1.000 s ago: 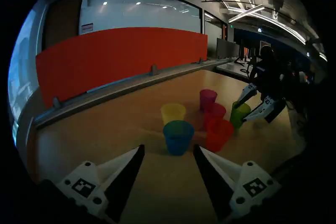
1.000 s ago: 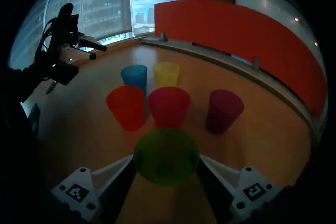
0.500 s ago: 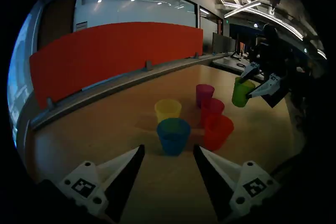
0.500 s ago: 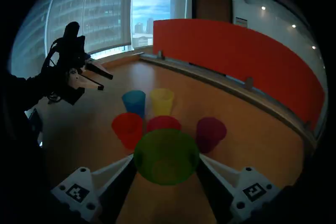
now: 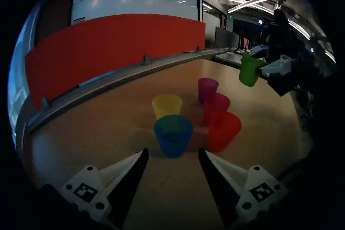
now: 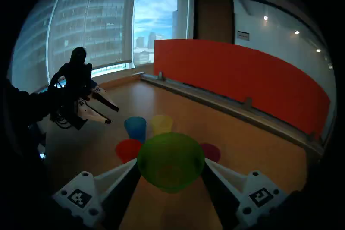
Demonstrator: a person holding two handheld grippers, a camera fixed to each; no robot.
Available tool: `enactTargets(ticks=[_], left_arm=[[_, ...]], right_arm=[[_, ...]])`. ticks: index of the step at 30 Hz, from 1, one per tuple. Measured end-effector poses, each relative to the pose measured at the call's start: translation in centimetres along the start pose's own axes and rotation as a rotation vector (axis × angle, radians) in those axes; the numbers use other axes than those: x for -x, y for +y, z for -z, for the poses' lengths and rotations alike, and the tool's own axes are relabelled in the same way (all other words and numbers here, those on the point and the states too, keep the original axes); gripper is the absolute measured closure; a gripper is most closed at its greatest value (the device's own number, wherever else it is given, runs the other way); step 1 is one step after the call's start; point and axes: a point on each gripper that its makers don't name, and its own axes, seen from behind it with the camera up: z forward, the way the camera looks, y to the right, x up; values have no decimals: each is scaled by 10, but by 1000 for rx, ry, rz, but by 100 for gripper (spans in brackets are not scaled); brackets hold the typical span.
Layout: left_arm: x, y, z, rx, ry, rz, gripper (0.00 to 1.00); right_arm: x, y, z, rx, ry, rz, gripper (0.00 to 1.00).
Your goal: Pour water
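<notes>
My right gripper (image 6: 170, 164) is shut on a green cup (image 6: 170, 154) and holds it upright in the air above the wooden table (image 6: 258, 161). In the left gripper view the same green cup (image 5: 249, 70) hangs at the upper right, above the other cups. My left gripper (image 5: 172, 151) is open and low over the table, with a blue cup (image 5: 173, 135) standing just ahead of its fingertips. Behind the blue cup stand a yellow cup (image 5: 167, 105), a purple cup (image 5: 208, 89), a pink-red cup (image 5: 217, 105) and an orange-red cup (image 5: 223, 130).
A red divider panel (image 5: 108, 53) on a grey rail runs along the table's far edge. Tall windows (image 6: 86, 36) lie behind the left gripper (image 6: 112, 115) and the dark sleeve holding it. More desks stand at the back right.
The right gripper has lifted the green cup from the table beside the cluster to well above it. The left gripper has edged slightly closer to the blue cup, still open.
</notes>
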Motion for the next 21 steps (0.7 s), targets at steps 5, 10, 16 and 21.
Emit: enactTargets(ticks=[5,10,16,21], left_arm=[[3,3,-8,6,-9,-6,14],[5,3,-15,10,-17,0,14],[8,2,-25,13,-26,5,15],[9,2,-31,15,-35,1,14]], right_arm=[[-11,0,2,1,35,5,9],[-23,2,5,7,77,7,9],[-37,4,10,13,133,-3,9],[-45,7,15,16,165,-10,9]])
